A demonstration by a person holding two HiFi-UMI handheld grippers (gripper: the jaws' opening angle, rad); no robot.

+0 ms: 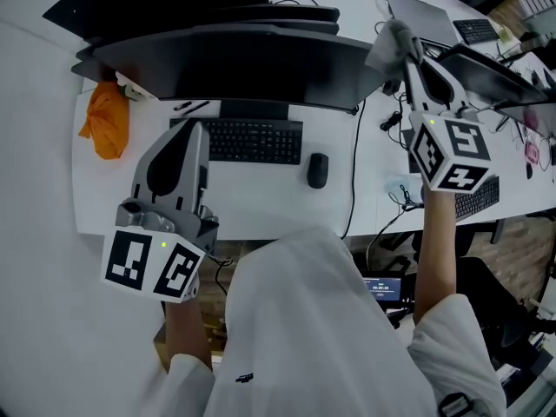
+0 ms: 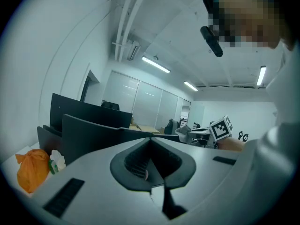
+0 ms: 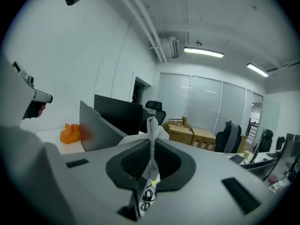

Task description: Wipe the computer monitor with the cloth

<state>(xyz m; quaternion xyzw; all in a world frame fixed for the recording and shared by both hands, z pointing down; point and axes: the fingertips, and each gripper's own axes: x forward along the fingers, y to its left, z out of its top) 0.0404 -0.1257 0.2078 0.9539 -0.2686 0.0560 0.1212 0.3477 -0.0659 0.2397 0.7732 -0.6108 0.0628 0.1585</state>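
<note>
Jaws of the right gripper [image 3: 151,159] clamp the cloth [image 3: 152,128], with the monitor's [image 1: 243,68] right end just left of them; the left gripper's [image 2: 151,149] are closed, empty.

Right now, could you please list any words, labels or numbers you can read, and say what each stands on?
None can be read.
Small screen: digits, too small to read.
Mark on the garment: too small to read.
Keyboard keys: too small to read.
Left cube, right cube: square patterns only, no letters.
</note>
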